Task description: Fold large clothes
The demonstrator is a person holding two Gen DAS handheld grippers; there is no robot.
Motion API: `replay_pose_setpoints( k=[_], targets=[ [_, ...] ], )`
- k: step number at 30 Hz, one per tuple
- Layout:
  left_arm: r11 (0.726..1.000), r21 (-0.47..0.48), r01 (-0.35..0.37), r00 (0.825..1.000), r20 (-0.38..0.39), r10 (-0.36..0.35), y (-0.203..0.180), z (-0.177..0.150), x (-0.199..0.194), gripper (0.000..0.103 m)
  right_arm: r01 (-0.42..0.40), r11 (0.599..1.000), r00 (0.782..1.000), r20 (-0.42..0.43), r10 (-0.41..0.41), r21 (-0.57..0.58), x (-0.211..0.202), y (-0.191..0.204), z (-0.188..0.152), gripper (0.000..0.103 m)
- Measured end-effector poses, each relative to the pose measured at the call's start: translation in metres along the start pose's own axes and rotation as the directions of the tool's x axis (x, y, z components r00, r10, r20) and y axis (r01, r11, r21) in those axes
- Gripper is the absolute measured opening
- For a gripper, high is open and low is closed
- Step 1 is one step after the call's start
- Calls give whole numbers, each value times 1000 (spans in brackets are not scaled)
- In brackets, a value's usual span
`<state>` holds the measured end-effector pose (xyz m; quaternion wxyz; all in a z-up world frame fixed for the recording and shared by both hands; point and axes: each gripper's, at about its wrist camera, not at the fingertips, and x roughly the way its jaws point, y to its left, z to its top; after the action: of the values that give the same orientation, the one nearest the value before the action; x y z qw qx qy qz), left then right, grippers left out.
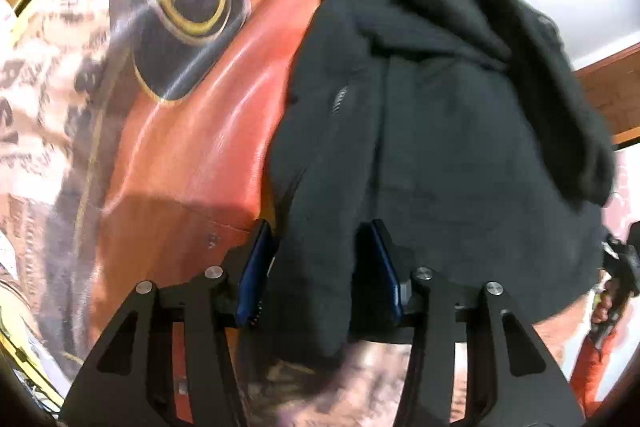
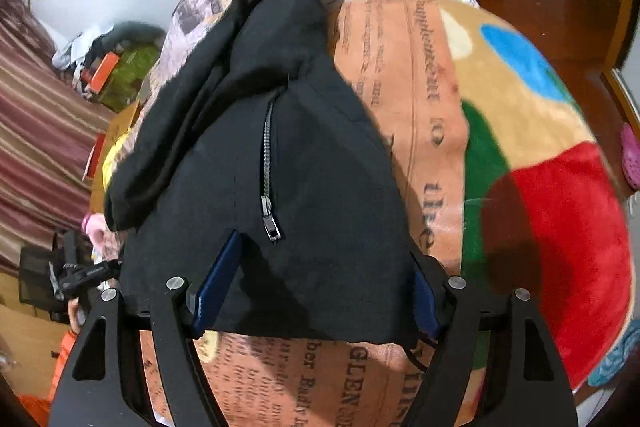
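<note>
We see a printed fleece blanket [image 2: 500, 131] spread out, a striped curtain [image 2: 36, 131] at left, cluttered boxes [image 2: 116, 75] behind, and a pink clog [image 2: 631, 155].

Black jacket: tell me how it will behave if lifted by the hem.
The jacket will likely be floppy: it already drapes in soft folds over the blanket. The hood would probably sag and swing. The metal zipper may weight one edge slightly; fabric could slip between open fingers.
</note>
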<state>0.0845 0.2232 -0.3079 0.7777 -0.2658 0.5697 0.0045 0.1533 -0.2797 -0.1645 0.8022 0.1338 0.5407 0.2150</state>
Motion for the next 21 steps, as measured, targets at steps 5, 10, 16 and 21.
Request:
replay_pose_setpoints(
  k=[5, 10, 16, 21],
  targets=[
    [1000, 8, -29, 1000, 6, 29, -11, -3, -2, 43, -12, 1000, 1000, 16, 11, 22, -5, 1, 0, 65],
    [997, 57, -42, 998, 56, 39, -37, 1, -27, 24, -32, 999, 996, 86, 30, 19, -23, 10, 5, 8],
    [991, 78, 107, 975, 189, -120, -74, 33, -93, 21, -66, 998, 993, 94, 66, -8, -42, 29, 29, 7],
    [971, 116, 207, 937, 262, -231, -98, 75, -136, 21, -58, 993, 988, 139, 72, -106, -57, 60, 67, 5]
  ],
)
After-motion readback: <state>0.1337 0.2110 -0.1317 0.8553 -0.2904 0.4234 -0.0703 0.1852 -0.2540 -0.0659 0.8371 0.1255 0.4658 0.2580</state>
